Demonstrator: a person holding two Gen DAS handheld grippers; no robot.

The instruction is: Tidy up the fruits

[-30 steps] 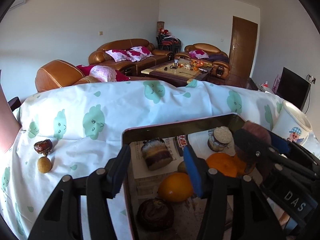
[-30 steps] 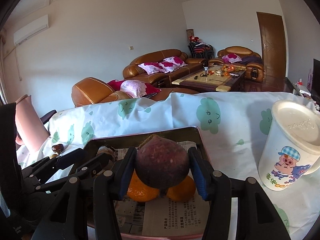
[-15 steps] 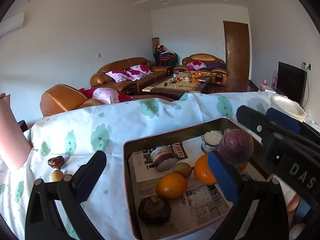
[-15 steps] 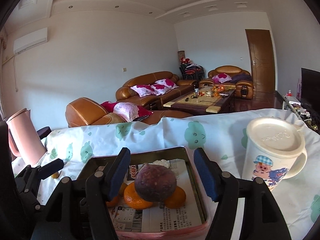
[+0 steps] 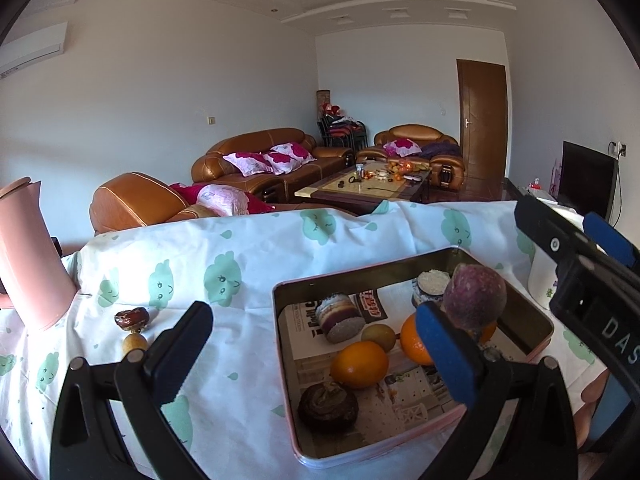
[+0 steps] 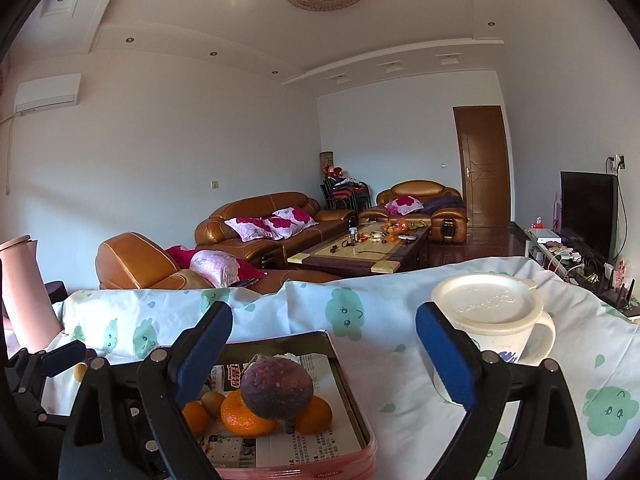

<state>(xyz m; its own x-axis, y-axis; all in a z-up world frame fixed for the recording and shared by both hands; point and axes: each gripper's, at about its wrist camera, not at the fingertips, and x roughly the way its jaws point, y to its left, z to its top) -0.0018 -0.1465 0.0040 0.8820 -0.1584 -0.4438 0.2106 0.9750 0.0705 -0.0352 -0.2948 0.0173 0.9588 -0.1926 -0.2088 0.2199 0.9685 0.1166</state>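
Note:
A pink-rimmed metal tray (image 5: 280,360) lined with newspaper holds oranges (image 5: 359,364), a small kiwi (image 5: 378,336), a dark fruit (image 5: 328,406) and two cut fruit halves (image 5: 340,318). A purple passion fruit (image 6: 277,387) rests on top of two oranges (image 6: 244,414); it also shows in the left wrist view (image 5: 474,296). My right gripper (image 6: 324,356) is open and empty above the tray (image 6: 352,400). My left gripper (image 5: 316,354) is open and empty over the tray's left edge. A red date (image 5: 132,317) and a small brown fruit (image 5: 135,343) lie on the cloth at left.
A white lidded mug (image 6: 492,320) stands right of the tray. A pink jug (image 5: 28,256) stands at the far left. The table carries a white cloth with green prints (image 5: 224,276). Sofas and a coffee table stand behind.
My right gripper opened, let go of the passion fruit onto the oranges, and drew back and up. My left gripper opened wide and also drew back.

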